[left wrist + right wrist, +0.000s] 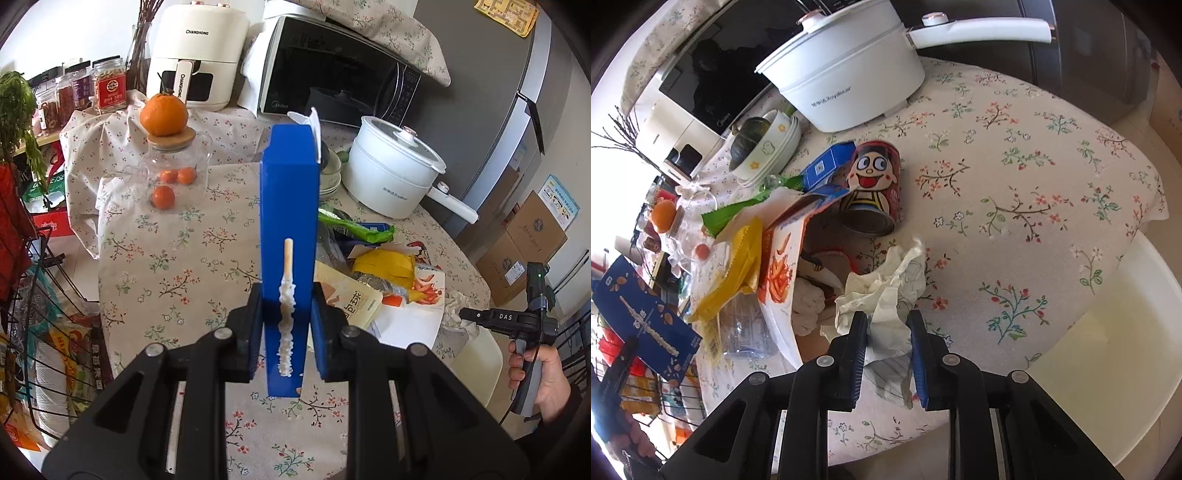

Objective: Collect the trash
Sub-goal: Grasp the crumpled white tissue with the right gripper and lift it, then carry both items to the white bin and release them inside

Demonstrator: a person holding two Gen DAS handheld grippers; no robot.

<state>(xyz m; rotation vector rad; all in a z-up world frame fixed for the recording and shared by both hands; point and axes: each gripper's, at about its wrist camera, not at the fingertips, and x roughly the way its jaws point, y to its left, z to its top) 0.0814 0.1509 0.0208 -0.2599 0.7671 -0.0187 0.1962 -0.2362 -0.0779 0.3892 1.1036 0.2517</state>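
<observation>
- Left tongs (287, 332) clamp a blue box (289, 236), lifted off the tabletop (177, 266).
- Right tongs (888, 354) straddle a crumpled tissue (886, 295) (grip uncertain).
- Wrappers (738, 254) and a can (873, 192) remain.

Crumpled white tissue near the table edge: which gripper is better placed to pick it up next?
Right. The right gripper already straddles the crumpled tissue, one finger on each side. The left gripper is shut on the blue carton, so it is occupied.
</observation>
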